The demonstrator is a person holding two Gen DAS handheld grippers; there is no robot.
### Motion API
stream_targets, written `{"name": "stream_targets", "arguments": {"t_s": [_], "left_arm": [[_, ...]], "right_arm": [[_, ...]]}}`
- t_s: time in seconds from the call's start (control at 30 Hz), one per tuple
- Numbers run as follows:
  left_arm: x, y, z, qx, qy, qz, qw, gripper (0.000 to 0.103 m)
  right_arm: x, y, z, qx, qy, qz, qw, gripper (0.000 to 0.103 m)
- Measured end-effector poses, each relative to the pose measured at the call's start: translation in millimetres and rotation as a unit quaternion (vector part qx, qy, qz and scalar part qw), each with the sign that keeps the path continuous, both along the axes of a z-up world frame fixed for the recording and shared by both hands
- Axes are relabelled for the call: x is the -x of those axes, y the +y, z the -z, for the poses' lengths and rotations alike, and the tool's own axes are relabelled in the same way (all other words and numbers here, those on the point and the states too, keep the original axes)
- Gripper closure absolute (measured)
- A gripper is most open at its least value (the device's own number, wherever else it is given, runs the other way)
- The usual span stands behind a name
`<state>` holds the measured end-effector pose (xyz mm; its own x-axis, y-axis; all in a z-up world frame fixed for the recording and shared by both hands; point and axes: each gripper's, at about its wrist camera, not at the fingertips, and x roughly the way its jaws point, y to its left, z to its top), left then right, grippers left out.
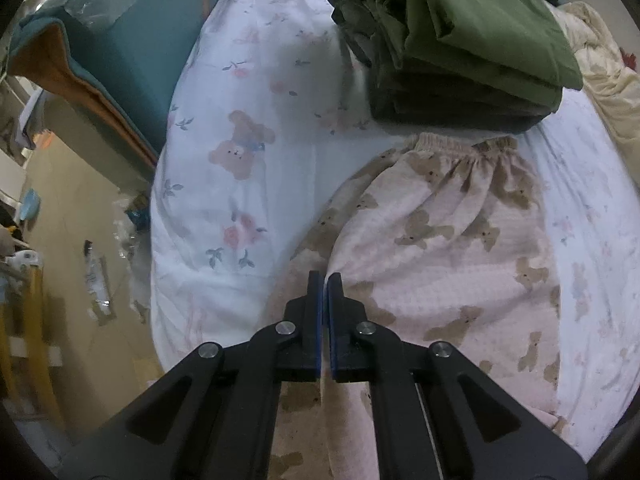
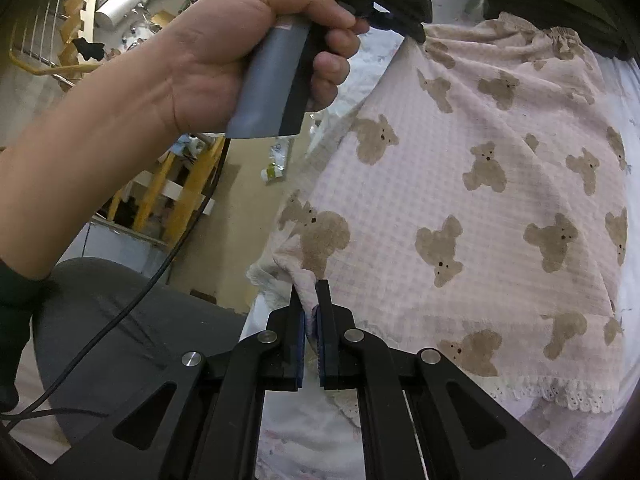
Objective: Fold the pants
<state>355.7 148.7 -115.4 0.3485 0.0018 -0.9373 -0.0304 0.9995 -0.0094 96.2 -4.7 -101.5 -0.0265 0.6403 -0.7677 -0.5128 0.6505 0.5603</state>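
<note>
**Bear pants on the bed, mid-fold**

So the setting was a messy bedroom: a bed with a white floral bedsheet [image 1: 224, 160], cluttered floor off the left edge, and some yellow wooden furniture [image 2: 176, 184] down there too.

The pants [image 1: 440, 240] were pink waffle fabric with brown bears, lying flat on the sheet with the elastic waistband [image 1: 464, 146] at the far end, right up against a stack of folded green clothes [image 1: 460, 40]. The right gripper [image 2: 310, 300] was clamped on a bunched bit of fabric at the near left corner, close to the lacy hem [image 2: 560, 392]. The left gripper [image 1: 324, 288] had its fingers pressed nearly together over the pants' left edge; I think it was pinching cloth, but the view didn't really show any between the pads, so I can't tell. In the right wrist view the person's left hand [image 2: 256, 52] held that tool near the waistband corner.

My take: to fold this well, lift both corners level and carry the left edge across in one go, keeping tension so the waffle fabric doesn't bunch.

What's in the way: the green stack crowds the waistband, the teal pillow [image 1: 132, 52] sits well off to the left, and the near corner hung close to the bed's edge.
</note>
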Motion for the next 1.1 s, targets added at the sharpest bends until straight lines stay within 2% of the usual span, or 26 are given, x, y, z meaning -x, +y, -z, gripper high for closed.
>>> {"name": "stream_targets", "arguments": {"t_s": [0.03,0.1,0.13,0.17,0.23,0.3,0.4,0.47,0.53,0.57,0.63,0.67,0.73,0.8,0.83,0.93,1.0,1.1], "left_arm": [[0,5,-2,0.017,0.004,0.0,0.9999,0.098],[3,19,-10,0.038,0.016,-0.01,0.9991,0.071],[8,29,-19,0.037,0.014,-0.018,0.9991,0.044],[14,38,-30,0.036,0.002,-0.022,0.9991,0.029],[31,57,-48,0.036,-0.025,-0.026,0.9987,0.02],[52,75,-60,0.033,-0.026,-0.023,0.9989,0.018],[80,101,-64,0.025,-0.008,-0.016,0.9995,0.018],[96,118,-61,0.037,0.004,-0.029,0.9989,0.018],[110,127,-53,0.049,0.02,-0.034,0.998,0.017],[116,131,-45,0.051,0.034,-0.034,0.9976,0.017],[125,131,-28,0.056,0.062,-0.03,0.9961,0.017],[131,132,-18,0.062,0.077,-0.027,0.9948,0.017],[141,130,0,0.077,0.107,-0.018,0.9911,0.017],[152,121,17,0.089,0.139,0.01,0.9863,0.017],[157,114,24,0.089,0.152,0.027,0.984,0.017],[172,95,46,0.078,0.192,0.074,0.9754,0.017],[180,88,60,0.08,0.215,0.088,0.9692,0.017],[189,81,66,0.108,0.238,0.098,0.9603,0.02]], "right_arm": [[-1,2,0,0.002,0.0,0.003,1.0,0.099],[-3,6,-1,0.001,-0.001,0.005,1.0,0.099],[-1,10,-3,0.002,-0.005,0.005,1.0,0.099],[-3,11,-4,0.002,-0.007,0.005,1.0,0.099],[-7,19,-7,-0.006,-0.004,0.004,1.0,0.099],[-7,27,-9,-0.012,-0.005,0.0,1.0,0.099],[-1,48,-10,-0.028,-0.005,-0.016,0.999,0.099],[6,82,-11,-0.03,-0.015,-0.037,0.999,0.099],[9,106,0,-0.024,-0.013,-0.041,0.999,0.097],[8,117,11,-0.025,0.001,-0.042,0.999,0.093],[6,132,33,-0.024,0.03,-0.035,0.999,0.093],[8,135,41,-0.021,0.033,-0.037,0.999,0.09],[11,131,43,-0.02,0.032,-0.043,0.998,0.075],[13,108,37,-0.033,0.049,-0.039,0.998,0.04],[16,93,30,-0.041,0.049,-0.037,0.997,0.035],[21,31,10,-0.05,0.029,-0.021,0.998,0.034],[19,-27,1,-0.049,0.02,0.035,0.998,0.034],[12,-113,1,-0.026,0.019,0.134,0.991,0.034]]}}
